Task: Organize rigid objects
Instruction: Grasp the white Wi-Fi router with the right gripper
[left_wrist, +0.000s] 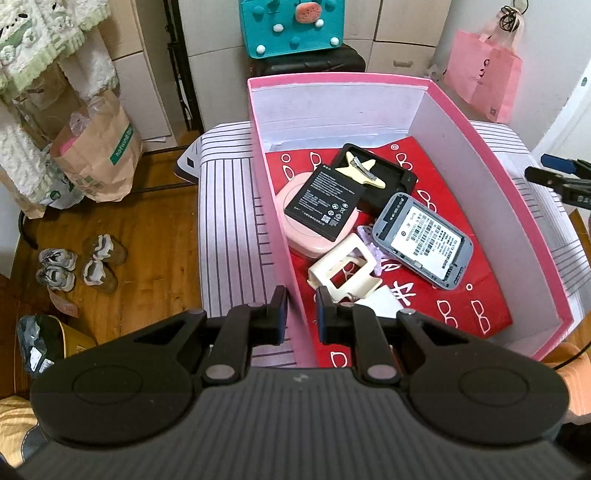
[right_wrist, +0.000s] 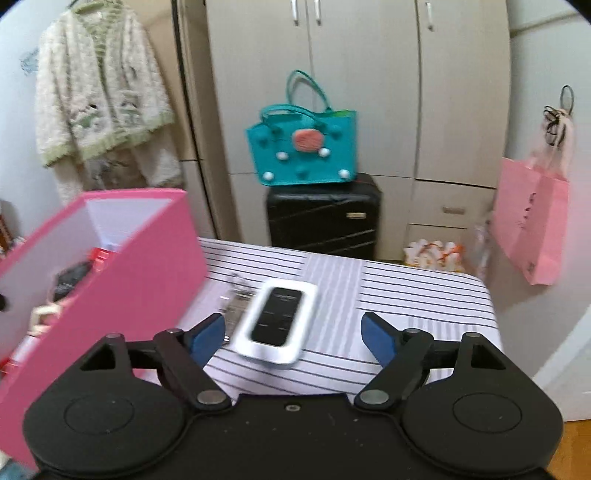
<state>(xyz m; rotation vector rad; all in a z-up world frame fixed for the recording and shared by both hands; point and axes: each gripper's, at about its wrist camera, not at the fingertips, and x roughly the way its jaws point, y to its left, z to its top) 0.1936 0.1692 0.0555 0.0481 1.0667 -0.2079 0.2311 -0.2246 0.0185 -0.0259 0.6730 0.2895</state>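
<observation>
Beside the box (right_wrist: 122, 258), on its right, the white device (right_wrist: 277, 325) is lying. I am bringing my right gripper (right_wrist: 293, 338), jaws wide, over it. I should be centring first. My left gripper (left_wrist: 301, 314) is pinching the box wall.

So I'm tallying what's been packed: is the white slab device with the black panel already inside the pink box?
No, the white slab device lies on the striped tabletop, outside the pink box.

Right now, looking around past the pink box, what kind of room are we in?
Most likely a bedroom in a home. A tall wardrobe lines the back wall, a fuzzy cardigan hangs beside it, a black suitcase stands on the floor, and shoes sit on the wooden floor.
</observation>
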